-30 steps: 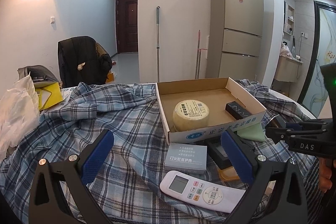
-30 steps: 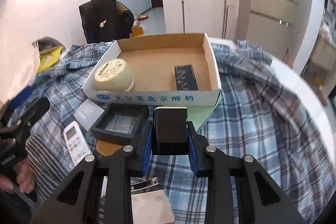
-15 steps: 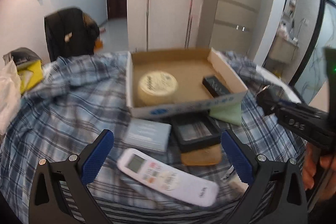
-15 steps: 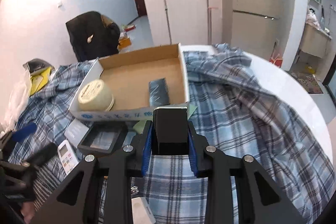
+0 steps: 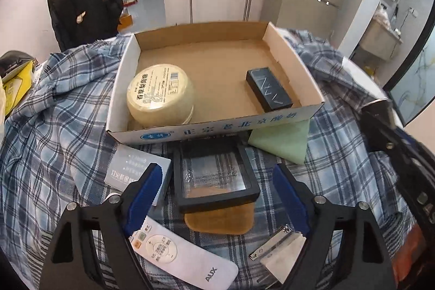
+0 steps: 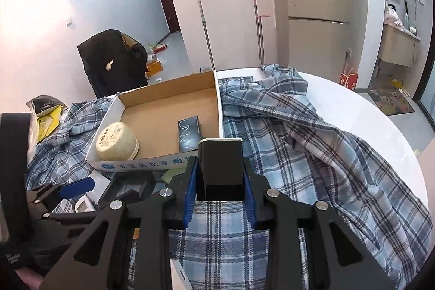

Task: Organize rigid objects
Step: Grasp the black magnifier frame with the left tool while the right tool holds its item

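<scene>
The black box (image 6: 219,167) sat pinched between the blue pads of the right gripper (image 6: 219,175), held upright and lifted clear of the plaid cloth (image 6: 312,154), just near and to the right of the cardboard tray (image 6: 217,105). By the look of it, the step in hand was carrying this box over to the tray. Two things already lay inside: a round cream tub (image 5: 160,95) at the near left and a dark slim case (image 5: 269,93) toward the right wall.

The next move, as I judged it, called for lifting the box over the tray's near wall (image 5: 217,128) and setting it down on the bare cardboard floor between the tub and the case or behind them, then spreading the jaws. Its bottom edge would have to clear the wall.

The left gripper (image 5: 217,197) hung with its jaws spread wide and nothing between them, above the loose items on the cloth just near the tray. A black frame with a clear pane (image 5: 214,173) lay between its fingers, resting partly on a brown pad (image 5: 220,219). To the left lay a grey carton (image 5: 127,167) and, nearer, a white remote (image 5: 179,254). A green pad (image 5: 282,140) poked out from under the tray's right corner, and a small metal clip (image 5: 272,246) lay at the near right.
</scene>
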A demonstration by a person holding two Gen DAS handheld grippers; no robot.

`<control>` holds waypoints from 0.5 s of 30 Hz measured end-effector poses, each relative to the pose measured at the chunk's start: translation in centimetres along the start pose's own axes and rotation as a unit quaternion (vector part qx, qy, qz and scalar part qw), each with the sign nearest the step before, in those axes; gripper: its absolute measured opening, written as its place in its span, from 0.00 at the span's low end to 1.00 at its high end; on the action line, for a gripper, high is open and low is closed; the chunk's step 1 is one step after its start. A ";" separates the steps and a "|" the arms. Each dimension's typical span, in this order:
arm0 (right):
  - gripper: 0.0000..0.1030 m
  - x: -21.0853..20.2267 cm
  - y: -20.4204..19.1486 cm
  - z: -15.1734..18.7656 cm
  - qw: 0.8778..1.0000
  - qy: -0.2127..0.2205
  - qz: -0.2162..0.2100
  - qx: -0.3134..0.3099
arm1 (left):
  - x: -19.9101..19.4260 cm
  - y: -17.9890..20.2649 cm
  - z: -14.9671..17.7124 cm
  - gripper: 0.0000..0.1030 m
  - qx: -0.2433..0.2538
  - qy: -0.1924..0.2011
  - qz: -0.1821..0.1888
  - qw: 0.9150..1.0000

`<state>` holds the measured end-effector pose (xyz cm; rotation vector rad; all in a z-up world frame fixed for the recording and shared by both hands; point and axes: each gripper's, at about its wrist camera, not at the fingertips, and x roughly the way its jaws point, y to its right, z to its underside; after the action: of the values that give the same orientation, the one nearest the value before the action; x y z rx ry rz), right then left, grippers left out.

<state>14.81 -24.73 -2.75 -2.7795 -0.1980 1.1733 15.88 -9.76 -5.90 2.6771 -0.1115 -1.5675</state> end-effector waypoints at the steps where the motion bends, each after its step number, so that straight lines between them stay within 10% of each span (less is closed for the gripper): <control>1: 0.28 -0.1 0.1 0.0 1.000 0.001 0.000 0.001 | 0.3 -0.1 -0.1 0.83 -0.006 -0.009 0.001 1.000; 15: 0.28 0.5 1.2 -0.2 1.000 -0.018 -0.011 0.019 | 3.9 0.5 -0.5 0.71 -0.007 -0.073 -0.003 0.997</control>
<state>15.42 -25.86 -3.13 -2.7178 -0.2074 1.2106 18.17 -10.60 -9.04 2.5539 -0.0956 -1.7567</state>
